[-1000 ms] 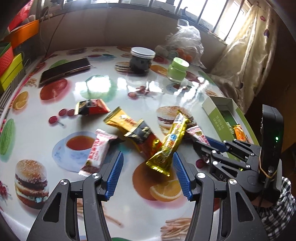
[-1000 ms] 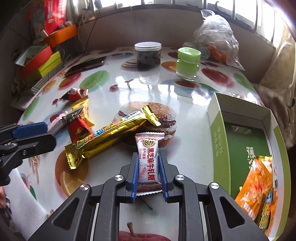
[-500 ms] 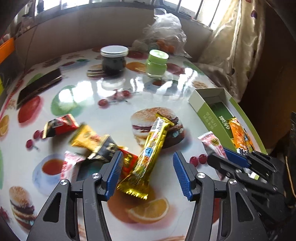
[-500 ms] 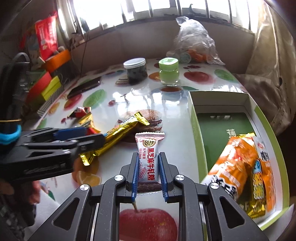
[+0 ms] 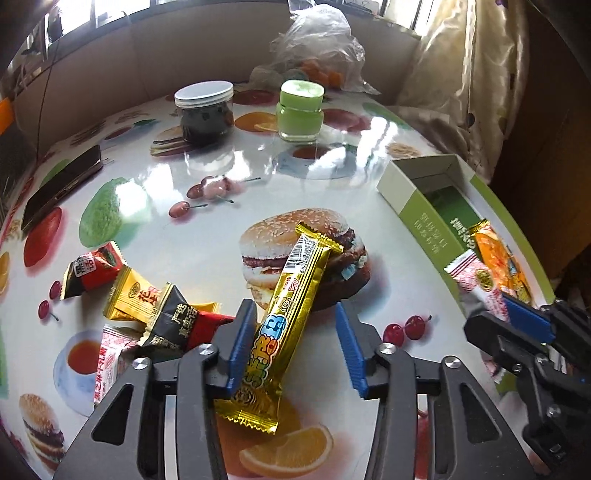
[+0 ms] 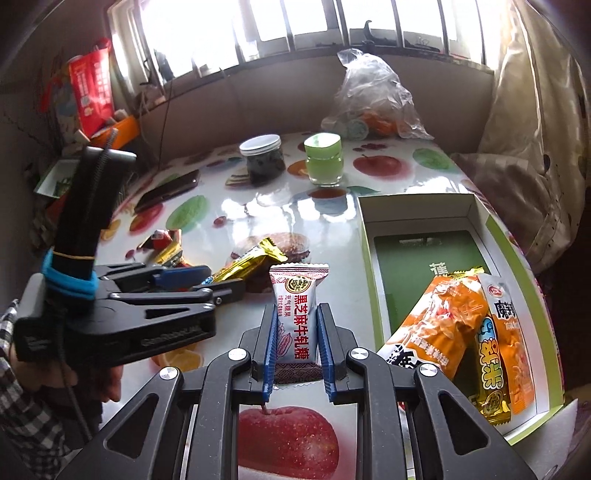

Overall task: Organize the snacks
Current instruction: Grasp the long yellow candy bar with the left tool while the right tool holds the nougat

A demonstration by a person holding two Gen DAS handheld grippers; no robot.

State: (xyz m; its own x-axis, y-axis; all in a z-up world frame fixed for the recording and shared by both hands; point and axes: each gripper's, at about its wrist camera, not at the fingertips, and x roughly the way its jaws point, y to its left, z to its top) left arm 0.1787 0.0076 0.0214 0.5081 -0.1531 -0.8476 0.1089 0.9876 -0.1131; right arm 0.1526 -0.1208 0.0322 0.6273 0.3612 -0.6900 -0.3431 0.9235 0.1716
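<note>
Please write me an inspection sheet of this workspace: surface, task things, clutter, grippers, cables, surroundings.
Surface: glossy food-print table.
Job's things: gold bar between open left gripper fingers; loose candies beside it; green box holds orange packs.
Clutter: dark jar, green jar, phone, plastic bag.
Grippers: right gripper shut on white candy.
Cables: thin wire by wall.
Surroundings: window, curtain.

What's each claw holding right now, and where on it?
The right claw grips the white nougat candy by its lower half, top end sticking out. The left claw holds nothing: it is open around the gold bar on the table.
</note>
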